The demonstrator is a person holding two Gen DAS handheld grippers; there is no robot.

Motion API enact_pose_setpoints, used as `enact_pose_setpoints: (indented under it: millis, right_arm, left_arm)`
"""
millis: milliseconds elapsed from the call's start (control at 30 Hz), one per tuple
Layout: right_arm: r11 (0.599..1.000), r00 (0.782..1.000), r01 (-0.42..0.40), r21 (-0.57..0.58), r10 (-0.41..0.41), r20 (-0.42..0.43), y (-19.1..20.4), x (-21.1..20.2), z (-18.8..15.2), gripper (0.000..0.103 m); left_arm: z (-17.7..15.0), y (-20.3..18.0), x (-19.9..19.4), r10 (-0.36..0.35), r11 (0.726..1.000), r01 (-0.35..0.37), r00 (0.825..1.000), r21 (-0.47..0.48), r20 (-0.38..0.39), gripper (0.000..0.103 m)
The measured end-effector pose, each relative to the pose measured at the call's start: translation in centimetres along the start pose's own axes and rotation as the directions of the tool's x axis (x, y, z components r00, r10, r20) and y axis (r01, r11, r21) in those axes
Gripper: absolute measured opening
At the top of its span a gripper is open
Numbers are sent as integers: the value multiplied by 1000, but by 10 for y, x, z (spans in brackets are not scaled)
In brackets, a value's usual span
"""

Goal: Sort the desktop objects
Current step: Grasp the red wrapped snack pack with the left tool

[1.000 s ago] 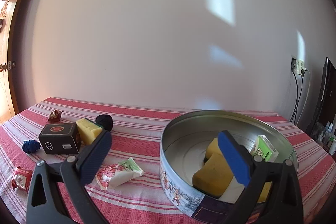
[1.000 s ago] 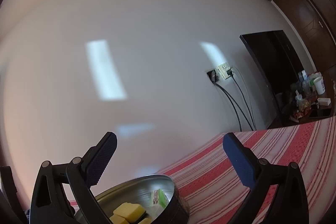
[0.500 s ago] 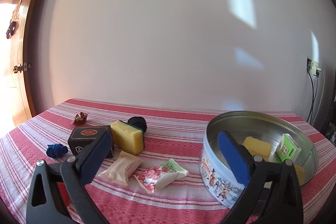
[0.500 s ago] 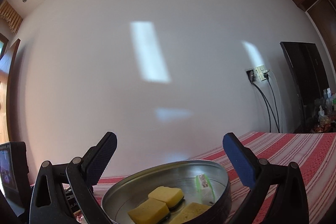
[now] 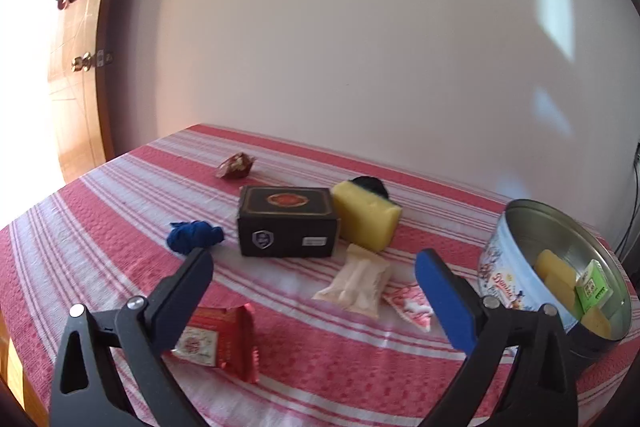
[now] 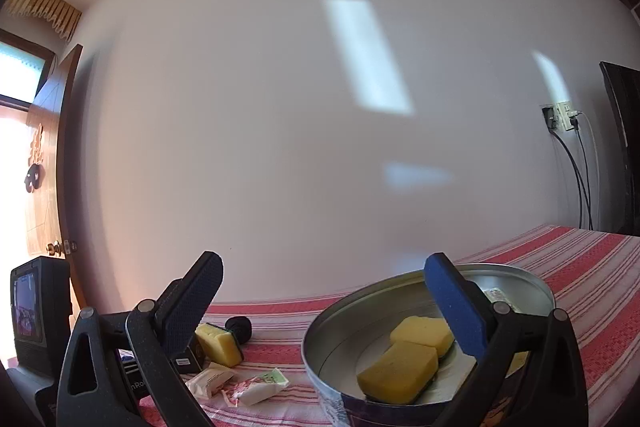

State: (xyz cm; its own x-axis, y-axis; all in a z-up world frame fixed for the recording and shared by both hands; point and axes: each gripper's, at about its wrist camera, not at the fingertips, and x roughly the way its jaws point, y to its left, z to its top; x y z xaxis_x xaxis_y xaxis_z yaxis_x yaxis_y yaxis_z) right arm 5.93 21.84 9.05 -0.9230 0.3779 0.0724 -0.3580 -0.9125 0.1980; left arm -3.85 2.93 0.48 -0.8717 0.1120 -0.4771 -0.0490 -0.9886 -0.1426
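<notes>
The left gripper was held with its jaws wide apart and nothing between them, above the near part of the striped tablecloth. The right gripper was likewise spread and empty, hovering by the round tin, in which two yellow sponges were seen.

The unsorted items were laid out ahead of the left gripper. A beige packet was seen just past the finger gap at about 1 o'clock, its long axis running roughly 12 to 6, slightly tilted. A red packet was placed at 7 o'clock, partly covered by the left finger. A black box, a loose yellow sponge and a blue wad were set farther off, between 11 and 1 o'clock. The tin was found at 3 o'clock in the left view.

The left gripper was judged the nearer tool for any loose item; the beige packet seemed best aligned for a grasp across its narrow width.

A pink-and-white sachet was half hidden behind the left gripper's right finger. A black object behind the sponge could not be identified.
</notes>
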Motion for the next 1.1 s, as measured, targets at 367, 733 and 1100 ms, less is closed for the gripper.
enact_pose_setpoints:
  millis: [367, 733, 1100]
  right_arm:
    - [997, 987, -83, -1, 82, -135, 22, 21, -12, 102]
    - [994, 980, -100, 42, 106, -166, 16, 23, -15, 102]
    - [992, 979, -107, 73, 118, -166, 12, 24, -15, 102]
  left_arm:
    - [-11, 68, 36, 44, 993, -71, 964, -96, -262, 102]
    - [-21, 58, 61, 31, 999, -43, 926, -24, -377, 101]
    - [-18, 56, 63, 37, 997, -10, 932, 77, -361, 68]
